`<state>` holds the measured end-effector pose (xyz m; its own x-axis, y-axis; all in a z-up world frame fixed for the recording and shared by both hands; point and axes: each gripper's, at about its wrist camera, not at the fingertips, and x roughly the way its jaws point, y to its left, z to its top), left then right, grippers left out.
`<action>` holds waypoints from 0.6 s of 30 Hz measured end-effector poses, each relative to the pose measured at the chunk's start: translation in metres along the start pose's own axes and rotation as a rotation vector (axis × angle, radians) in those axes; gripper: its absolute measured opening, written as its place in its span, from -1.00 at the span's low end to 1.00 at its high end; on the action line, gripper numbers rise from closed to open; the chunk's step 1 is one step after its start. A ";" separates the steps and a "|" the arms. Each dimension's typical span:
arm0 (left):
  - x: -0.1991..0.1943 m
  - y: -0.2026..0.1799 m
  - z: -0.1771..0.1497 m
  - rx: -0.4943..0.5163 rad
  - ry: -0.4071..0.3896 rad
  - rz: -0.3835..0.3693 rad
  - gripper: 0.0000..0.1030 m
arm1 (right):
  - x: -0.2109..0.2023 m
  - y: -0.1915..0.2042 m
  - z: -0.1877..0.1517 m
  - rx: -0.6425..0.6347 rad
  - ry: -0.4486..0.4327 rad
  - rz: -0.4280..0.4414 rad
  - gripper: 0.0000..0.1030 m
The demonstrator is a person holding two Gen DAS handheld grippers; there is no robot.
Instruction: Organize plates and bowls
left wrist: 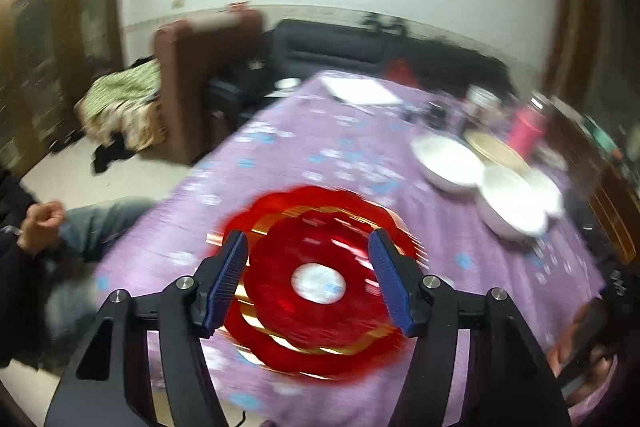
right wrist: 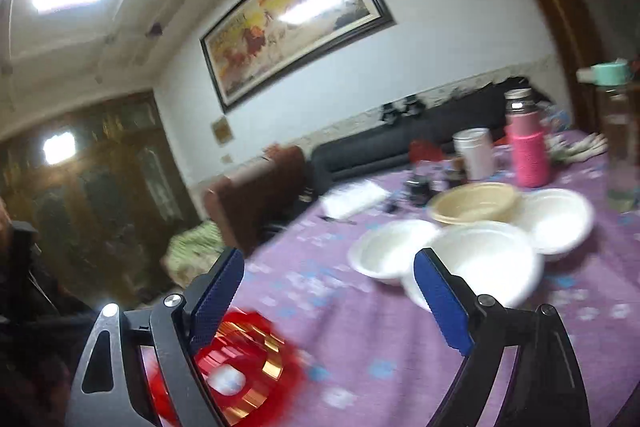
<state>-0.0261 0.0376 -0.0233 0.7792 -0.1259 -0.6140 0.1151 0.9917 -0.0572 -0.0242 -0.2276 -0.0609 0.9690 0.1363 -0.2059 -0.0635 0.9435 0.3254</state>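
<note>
Both wrist views overlook the red plate (left wrist: 316,283), bowls (right wrist: 476,259)

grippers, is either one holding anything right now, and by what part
Nothing is held. The left gripper hangs open above the red plate; the right gripper is open near the white bowls.

Red plate (left wrist: 320,283) looking glossy plastic w/ gold foil; bowls (right wrist: 480,259) matt white; tablecloth (left wrist: 304,155) showing soft cloth.

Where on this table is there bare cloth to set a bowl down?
Bare purple cloth lies between the red plate and the white bowls, and beyond the plate toward the white pad. It is crowded where the bowls, tan bowl and pink flask cluster.
</note>
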 end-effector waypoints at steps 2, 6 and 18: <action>0.008 -0.028 -0.005 0.091 0.042 -0.058 0.21 | -0.008 -0.015 -0.011 -0.023 0.040 -0.034 0.73; 0.017 -0.069 -0.007 0.182 0.080 -0.112 0.21 | -0.028 -0.052 -0.024 -0.002 0.073 -0.116 0.73; 0.043 -0.107 -0.021 0.209 0.220 -0.151 0.21 | -0.025 -0.127 -0.033 0.298 0.135 -0.157 0.74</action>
<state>-0.0181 -0.0735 -0.0602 0.5948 -0.2397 -0.7673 0.3606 0.9327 -0.0119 -0.0478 -0.3410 -0.1280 0.9201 0.0544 -0.3880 0.1747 0.8295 0.5305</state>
